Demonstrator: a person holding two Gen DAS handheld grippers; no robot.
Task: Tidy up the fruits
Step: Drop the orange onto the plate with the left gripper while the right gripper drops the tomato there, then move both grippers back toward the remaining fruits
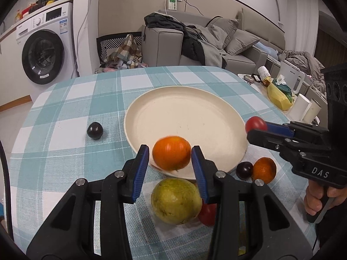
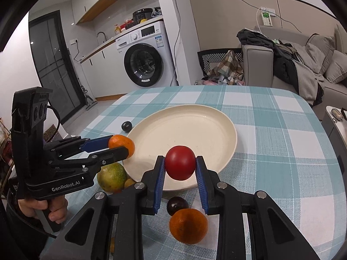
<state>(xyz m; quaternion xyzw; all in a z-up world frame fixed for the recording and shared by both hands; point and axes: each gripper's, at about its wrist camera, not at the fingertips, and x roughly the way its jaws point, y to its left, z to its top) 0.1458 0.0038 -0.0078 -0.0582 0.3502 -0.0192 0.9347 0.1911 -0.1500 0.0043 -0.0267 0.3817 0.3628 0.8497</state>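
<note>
A cream plate (image 1: 186,110) (image 2: 184,127) lies on the checked tablecloth. My left gripper (image 1: 170,153) is shut on an orange (image 1: 171,152) (image 2: 121,144) at the plate's near rim. My right gripper (image 2: 180,162) is shut on a red tomato (image 2: 180,162) (image 1: 256,124) above the plate's near right edge. A green-yellow fruit (image 1: 175,201) (image 2: 111,176), another red tomato (image 1: 207,214), a dark plum (image 1: 244,170) (image 2: 176,204) and a second orange (image 1: 263,170) (image 2: 188,225) lie on the cloth near the plate. Another dark plum (image 1: 95,130) (image 2: 126,126) lies left of the plate.
The table (image 1: 65,112) has a rounded far edge. A side table at the right holds a yellow bag (image 1: 278,96), a white kettle (image 1: 291,80) and paper rolls (image 1: 308,108). A sofa (image 1: 227,43) and a washing machine (image 1: 43,45) stand beyond.
</note>
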